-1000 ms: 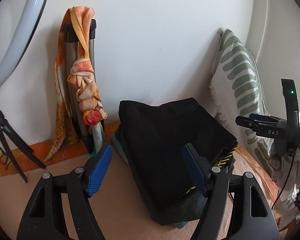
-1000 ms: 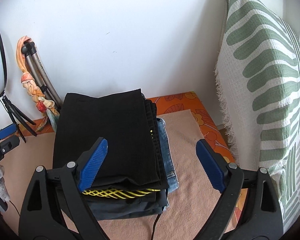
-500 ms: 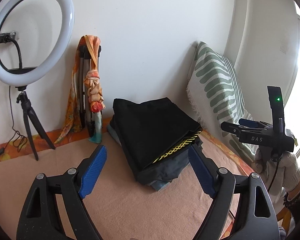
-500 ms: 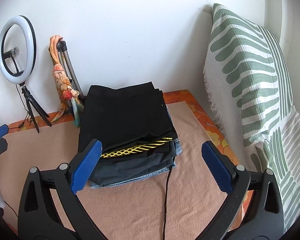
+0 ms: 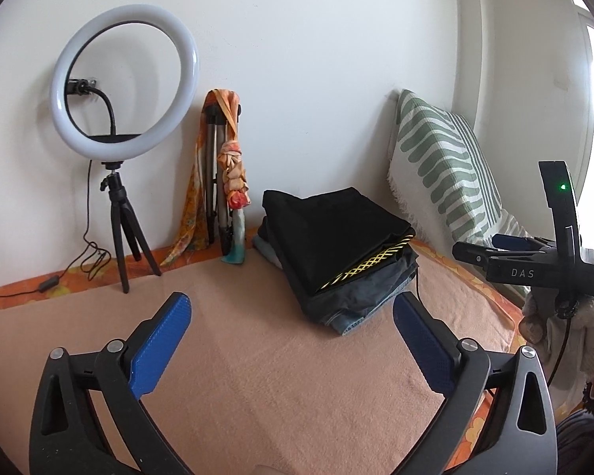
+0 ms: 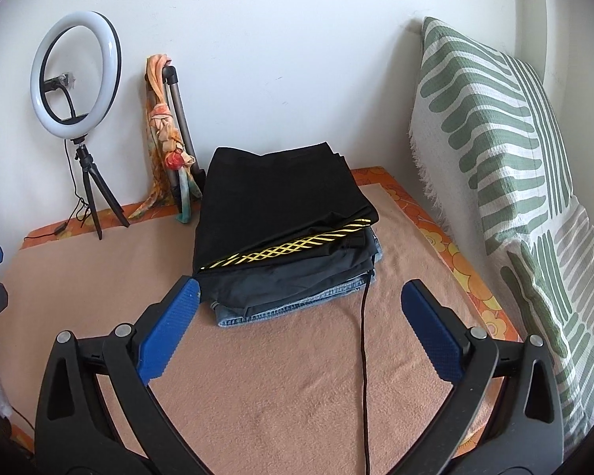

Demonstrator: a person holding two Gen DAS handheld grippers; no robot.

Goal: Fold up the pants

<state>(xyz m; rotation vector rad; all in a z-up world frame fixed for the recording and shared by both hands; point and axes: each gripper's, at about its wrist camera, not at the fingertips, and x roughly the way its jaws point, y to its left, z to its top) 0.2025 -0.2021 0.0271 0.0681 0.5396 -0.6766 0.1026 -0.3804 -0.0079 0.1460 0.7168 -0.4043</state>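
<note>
A stack of folded clothes stands on the peach blanket near the back wall, with folded black pants (image 5: 328, 233) (image 6: 273, 194) on top, a black and yellow garment (image 6: 297, 247) under them and blue jeans (image 6: 293, 304) at the bottom. My left gripper (image 5: 293, 340) is open and empty, low over the blanket in front of the stack. My right gripper (image 6: 301, 328) is open and empty, just in front of the stack. The right gripper also shows at the right edge of the left wrist view (image 5: 534, 265), held by a gloved hand.
A ring light (image 5: 124, 91) on a small tripod stands at the back left. A folded tripod with an orange scarf (image 5: 227, 170) leans on the wall. A green striped pillow (image 6: 495, 150) stands at the right. A black cable (image 6: 363, 356) runs across the blanket (image 5: 257, 356).
Both grippers have pulled back from the stack, which now looks smaller and farther off. The ring light has come fully into view. Both grippers stayed open.
</note>
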